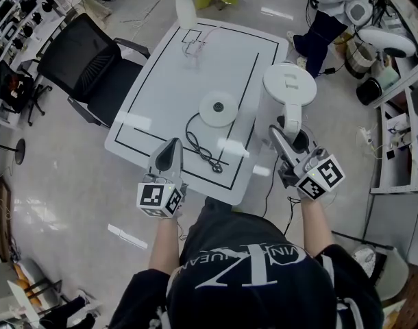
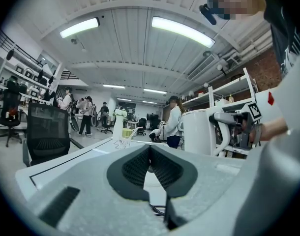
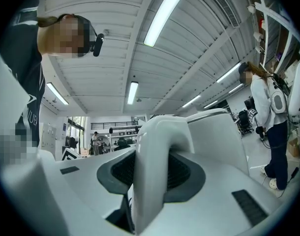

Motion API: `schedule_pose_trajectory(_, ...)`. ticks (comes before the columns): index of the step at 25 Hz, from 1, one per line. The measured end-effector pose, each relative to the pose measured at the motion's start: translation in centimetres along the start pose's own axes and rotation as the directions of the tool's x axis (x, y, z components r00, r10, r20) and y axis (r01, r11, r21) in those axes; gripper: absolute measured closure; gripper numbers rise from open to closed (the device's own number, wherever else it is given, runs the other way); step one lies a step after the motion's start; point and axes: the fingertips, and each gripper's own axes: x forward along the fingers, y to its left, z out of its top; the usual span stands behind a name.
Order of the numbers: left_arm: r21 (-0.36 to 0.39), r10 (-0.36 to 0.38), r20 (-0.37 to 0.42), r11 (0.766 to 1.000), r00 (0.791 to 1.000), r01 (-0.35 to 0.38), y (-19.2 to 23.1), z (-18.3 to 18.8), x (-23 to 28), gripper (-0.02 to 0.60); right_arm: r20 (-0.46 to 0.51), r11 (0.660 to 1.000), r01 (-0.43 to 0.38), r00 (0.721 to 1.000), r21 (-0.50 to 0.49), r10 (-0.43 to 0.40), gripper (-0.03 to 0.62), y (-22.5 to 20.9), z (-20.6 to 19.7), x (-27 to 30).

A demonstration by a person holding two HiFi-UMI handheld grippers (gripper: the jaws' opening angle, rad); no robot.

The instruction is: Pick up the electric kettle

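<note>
The white electric kettle hangs beside the white table's right edge, off its round base, which lies on the table top. My right gripper is shut on the kettle's handle, which fills the gap between the dark pads in the right gripper view; the kettle body rises just behind. My left gripper hovers over the table's near edge, jaws together with nothing between them. In the left gripper view the kettle shows at the right.
A black power cord runs from the base toward the table's near edge. A white vase and a wire item stand at the far end. A black office chair is at the left, a person and shelves at the right.
</note>
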Motion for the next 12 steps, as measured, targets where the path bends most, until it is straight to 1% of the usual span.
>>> schedule_pose_trajectory(12,0.003,0.027,0.013,1.0,1.0,-0.027,-0.41,0.16,-1.05,0.578,0.002,1.0,0.004,1.0,0.0,-0.004,0.462,0.09,-0.03,-1.04)
